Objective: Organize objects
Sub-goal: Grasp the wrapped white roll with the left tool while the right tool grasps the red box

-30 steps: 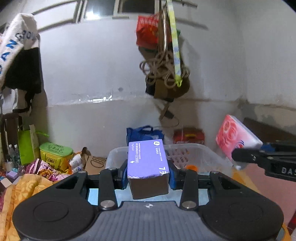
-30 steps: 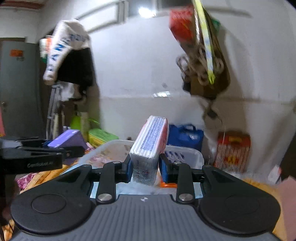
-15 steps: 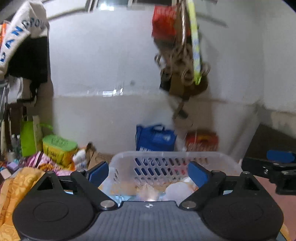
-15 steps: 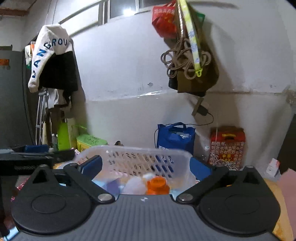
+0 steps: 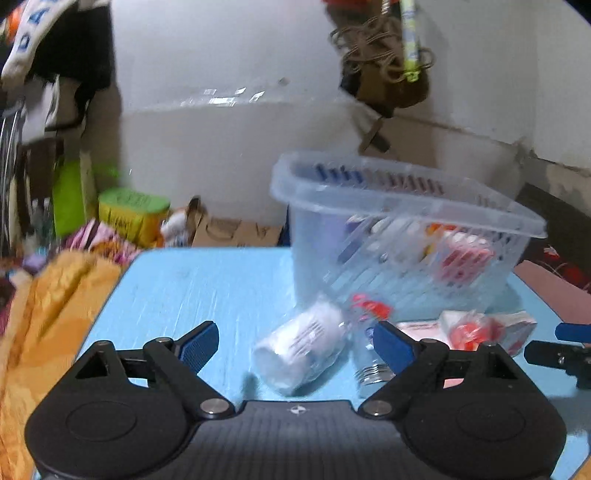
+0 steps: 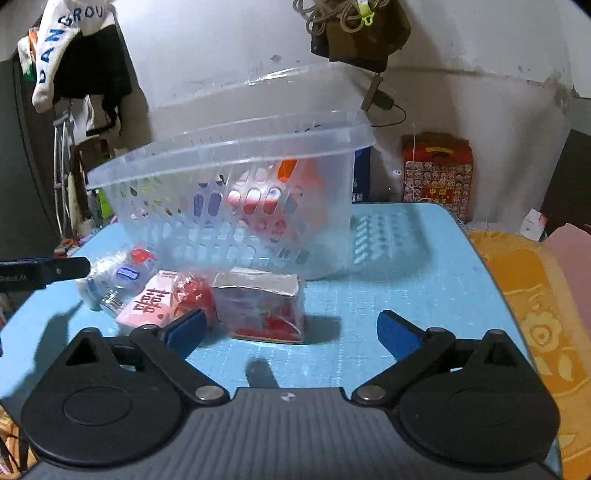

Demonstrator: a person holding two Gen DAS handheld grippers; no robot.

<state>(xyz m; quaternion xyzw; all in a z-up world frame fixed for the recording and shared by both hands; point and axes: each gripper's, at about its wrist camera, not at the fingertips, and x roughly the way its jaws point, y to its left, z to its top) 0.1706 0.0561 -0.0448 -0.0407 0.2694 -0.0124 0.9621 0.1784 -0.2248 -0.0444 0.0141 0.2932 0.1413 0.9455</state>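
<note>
Both tools spread wide and empty over the blue bench (image 6: 406, 266)

Left tool (image 5: 295, 345) faces a white cup (image 5: 299, 350) lying on its side; right tool (image 6: 290, 334) faces one red carton (image 6: 264, 308). Four loose things sit just before the clear basket (image 6: 229, 162) — cup, clear bottle (image 6: 118, 284), pink packet (image 6: 151, 301), carton. I'd close squarely across each item's middle — the cup may roll.

"ANGROU" on hanging garment (image 6: 61, 35), "中国" on red box (image 6: 437, 171)
</note>
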